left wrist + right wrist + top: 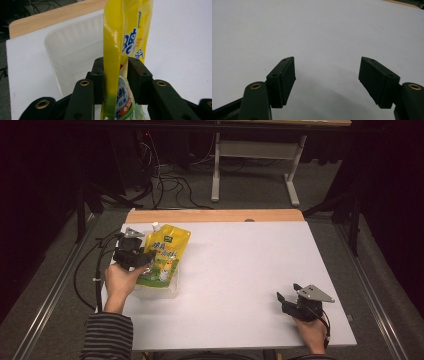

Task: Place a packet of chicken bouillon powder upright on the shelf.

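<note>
A yellow spouted pouch (pixel 167 252) with blue lettering lies at the table's left, its lower end in a shallow white plastic tray (pixel 156 293). My left gripper (pixel 149 259) comes at the pouch from its left edge. In the left gripper view the pouch (pixel 130 32) stands edge-on between the jaws of the left gripper (pixel 115 62), one pad against its folded edge, the other a little off it; the jaws are open around it. The tray (pixel 70 50) lies behind. My right gripper (pixel 285 296) rests near the front right, open wide (pixel 327 75) over bare white table.
The white tabletop (pixel 250 270) has a wooden strip (pixel 215 215) along its far edge. Cables (pixel 95 265) trail off the table's left side from the left gripper. A desk frame (pixel 255 165) stands on the floor beyond.
</note>
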`<action>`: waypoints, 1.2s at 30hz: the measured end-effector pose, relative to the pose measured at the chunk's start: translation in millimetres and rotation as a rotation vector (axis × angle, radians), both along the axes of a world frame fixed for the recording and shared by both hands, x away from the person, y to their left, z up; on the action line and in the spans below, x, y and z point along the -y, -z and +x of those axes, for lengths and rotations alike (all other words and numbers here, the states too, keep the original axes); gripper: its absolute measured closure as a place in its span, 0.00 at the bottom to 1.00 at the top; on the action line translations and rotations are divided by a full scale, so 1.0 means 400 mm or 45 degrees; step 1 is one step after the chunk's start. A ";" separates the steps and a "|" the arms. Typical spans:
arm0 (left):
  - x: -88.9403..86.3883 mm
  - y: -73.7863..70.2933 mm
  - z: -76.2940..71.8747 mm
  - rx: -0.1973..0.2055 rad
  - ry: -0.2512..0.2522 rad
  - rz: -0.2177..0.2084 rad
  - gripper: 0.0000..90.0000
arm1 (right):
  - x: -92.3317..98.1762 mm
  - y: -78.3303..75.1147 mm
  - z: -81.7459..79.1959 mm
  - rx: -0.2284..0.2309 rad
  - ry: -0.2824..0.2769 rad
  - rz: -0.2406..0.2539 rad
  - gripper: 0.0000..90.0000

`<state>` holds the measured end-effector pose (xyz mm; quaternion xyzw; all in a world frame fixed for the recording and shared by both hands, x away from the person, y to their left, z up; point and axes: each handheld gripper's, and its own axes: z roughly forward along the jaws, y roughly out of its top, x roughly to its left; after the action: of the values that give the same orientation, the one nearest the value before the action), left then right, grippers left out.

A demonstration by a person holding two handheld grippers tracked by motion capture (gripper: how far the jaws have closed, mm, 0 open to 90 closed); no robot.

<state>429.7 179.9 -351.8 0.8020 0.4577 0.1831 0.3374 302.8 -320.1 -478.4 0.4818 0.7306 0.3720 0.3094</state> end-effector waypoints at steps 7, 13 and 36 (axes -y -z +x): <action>0.014 0.006 0.003 -0.044 0.070 -0.002 0.91 | 0.000 0.000 0.000 0.000 -0.001 0.001 0.34; 0.027 0.003 -0.013 -0.009 0.119 0.016 1.00 | 0.000 0.000 0.000 -0.001 0.001 0.002 0.34; -0.003 0.082 -0.087 0.326 0.083 -0.136 1.00 | 0.000 0.000 0.000 0.004 0.000 0.011 0.33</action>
<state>395.1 181.2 -384.5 0.7673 0.3939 0.2480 0.4411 302.8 -320.2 -478.6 0.4825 0.7285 0.3758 0.3084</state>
